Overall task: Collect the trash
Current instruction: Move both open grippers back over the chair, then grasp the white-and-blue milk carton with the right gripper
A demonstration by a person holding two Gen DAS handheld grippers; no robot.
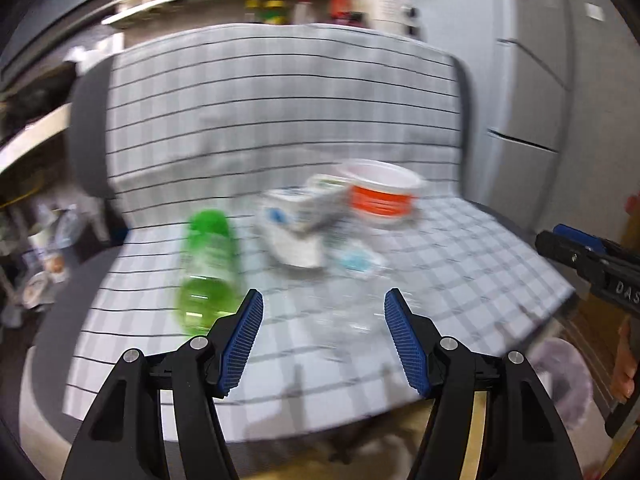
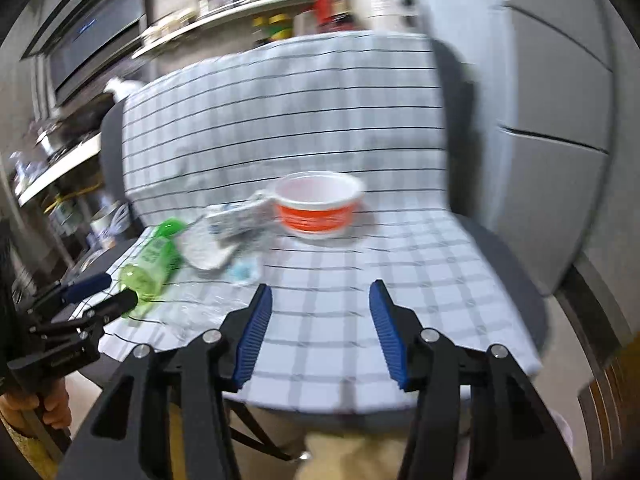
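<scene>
- On the checked cloth (image 2: 400,272) that covers the chair (image 2: 516,264), the trash lies in one loose group, and the orange-banded cup (image 2: 318,210) serves as the landmark below.
- Trash positions: a crumpled white-and-blue carton (image 2: 236,218) touches the cup on its left; a white wrapper (image 2: 208,252) and a small blue-printed packet (image 2: 242,270) lie just in front of the carton; a green bottle (image 2: 154,258) lies on its side well left of the cup, near the cloth's left edge; a sheet of clear film (image 1: 344,316) lies in front of the cup, toward the cloth's front edge.
- Left gripper (image 1: 323,336): fingers released, nothing between them. It faces the clear film, with the green bottle (image 1: 206,268) just beside its left finger.
- Right gripper (image 2: 320,332): fingers released and empty, over bare cloth in front of the cup.
- Step in hand, as judged: approach. No item is grasped yet and all trash remains on the cloth. Both views are blurred, so fine detail of the items cannot be told.
- Next move, as judged: each gripper needs to close in on one item. The bottle is the nearest firm target for the left gripper; the cup sits ahead of the right gripper and offers a rim to pinch.
- Obstructions: the carton rests against the cup, so lifting the cup may drag it. The clear film is thin and flat and may slip from the pads.
- Surroundings: shelves (image 2: 240,8) with jars stand behind the chair; a grey cabinet (image 2: 560,120) stands to the cup's right. No collecting bin is visible.
</scene>
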